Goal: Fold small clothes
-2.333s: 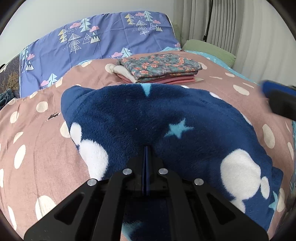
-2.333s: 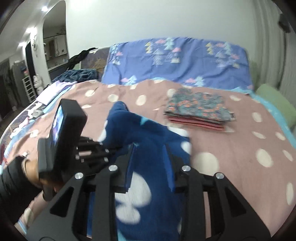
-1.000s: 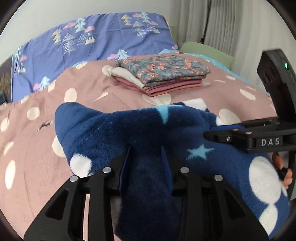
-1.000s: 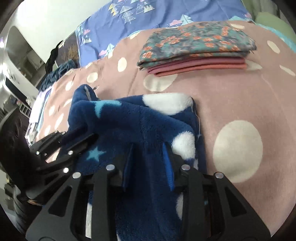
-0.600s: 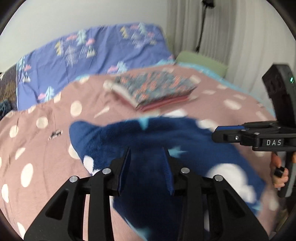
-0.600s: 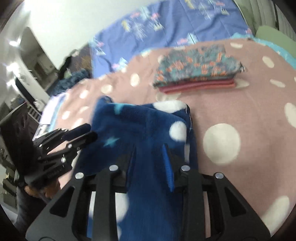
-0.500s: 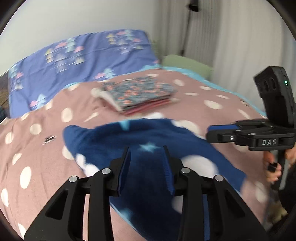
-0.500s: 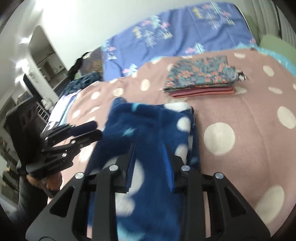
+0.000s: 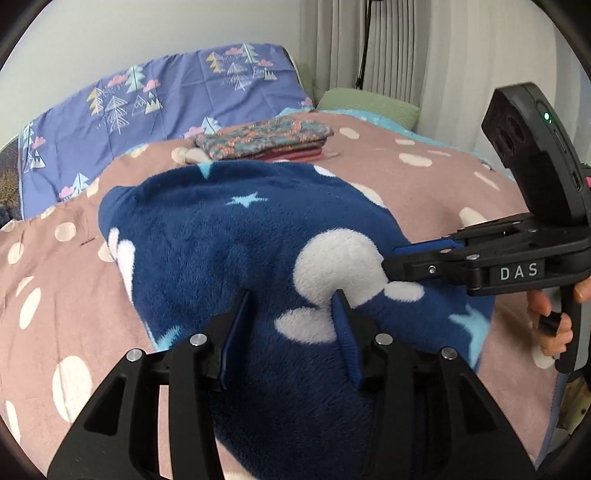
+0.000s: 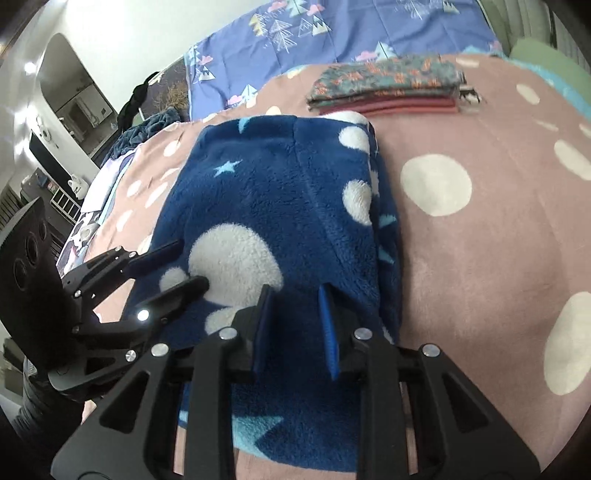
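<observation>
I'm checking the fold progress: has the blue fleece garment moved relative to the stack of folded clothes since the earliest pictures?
Yes. The blue fleece garment now lies flat as a narrower shape, its far edge right beside the stack of folded clothes.

A wide bed is filling the room, wearing a dusty pink cover with white dots (image 9: 436, 184). A blue pillow with tree prints (image 9: 155, 107) is leaning against the plain white wall (image 9: 147, 33). Pale pleated curtains (image 9: 424, 48) are hanging at the right side.

Home bedroom, polka-dot bedspread (image 9: 424, 184), tree-print pillow (image 9: 166, 99), grey curtains (image 9: 406, 48), folded clothes (image 9: 266, 140)
</observation>
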`<state>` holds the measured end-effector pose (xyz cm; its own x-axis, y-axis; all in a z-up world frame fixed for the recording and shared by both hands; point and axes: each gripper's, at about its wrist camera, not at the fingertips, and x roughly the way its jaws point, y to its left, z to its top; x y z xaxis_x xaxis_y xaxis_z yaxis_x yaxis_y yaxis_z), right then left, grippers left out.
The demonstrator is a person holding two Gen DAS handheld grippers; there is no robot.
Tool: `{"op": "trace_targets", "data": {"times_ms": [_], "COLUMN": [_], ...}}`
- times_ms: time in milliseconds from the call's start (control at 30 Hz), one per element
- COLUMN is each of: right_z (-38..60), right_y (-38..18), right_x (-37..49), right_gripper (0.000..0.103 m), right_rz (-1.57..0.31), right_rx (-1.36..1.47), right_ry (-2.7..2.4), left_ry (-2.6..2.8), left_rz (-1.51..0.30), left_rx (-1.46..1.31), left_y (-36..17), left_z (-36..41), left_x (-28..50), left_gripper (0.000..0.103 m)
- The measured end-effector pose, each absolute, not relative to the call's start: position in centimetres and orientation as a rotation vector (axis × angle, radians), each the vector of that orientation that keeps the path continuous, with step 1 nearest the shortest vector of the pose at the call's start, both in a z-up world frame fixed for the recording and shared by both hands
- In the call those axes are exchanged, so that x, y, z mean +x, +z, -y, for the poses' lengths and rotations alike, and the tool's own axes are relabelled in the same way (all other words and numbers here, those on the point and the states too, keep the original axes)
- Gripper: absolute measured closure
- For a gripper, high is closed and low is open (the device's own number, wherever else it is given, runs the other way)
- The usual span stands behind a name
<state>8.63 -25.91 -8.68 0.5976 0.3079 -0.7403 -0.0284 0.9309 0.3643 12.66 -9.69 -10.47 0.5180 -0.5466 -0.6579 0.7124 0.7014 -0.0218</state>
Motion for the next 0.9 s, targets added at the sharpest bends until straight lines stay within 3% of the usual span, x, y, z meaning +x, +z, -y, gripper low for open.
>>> {"op": "trace_targets", "data": {"times_ms": [100,233,367,533,600,667,733,900], "right_z": [26.6,26.6,26.2,25.8,26.9,28.2,29.3,31.0], "right_y": [-7.6,-7.5,-12.4,-10.0,-9.3,-8.9,-9.4,-12.5], "right_x": [6.4,3.4,4.6,3.2,1.8,-0.3,-1.4,-2.9], "right_gripper": [0.076,0.069,0.075,0.075,0.069,0.051,0.043,0.036], "right_rz": [-0.879,-0.868,-0.945,-0.918,-0.882,-0.836,-0.841,-0.927], "right_rx": [0.358,0.379,0.391,0.361,0.422,0.484,0.547,0.708], "right_ry": [0.188,0.255,0.219,0.170,0.170,0.156,0.149,0.173], "left_ry": [-0.806,-0.855,-0.805,-0.758,-0.769,-0.789,-0.818,-0.793], "left_rz": [-0.694,-0.652,-0.672,-0.652,-0.640,-0.629,-0.618,-0.615], "left_rx": [0.197,0.239,0.385,0.425,0.403,0.357,0.309,0.254], "left_y": [-8.1,-7.3,-12.2,-11.6,-11.0,-10.1,-9.2,-8.9], "left_z": [8.1,6.8,8.7,9.4,8.6,7.8,7.2,7.0], "left_x": [11.0,7.5,6.9,6.6,6.2,5.5,5.0,6.0], "left_gripper": [0.041,0.038,0.038,0.035,0.035,0.034,0.032,0.027]}}
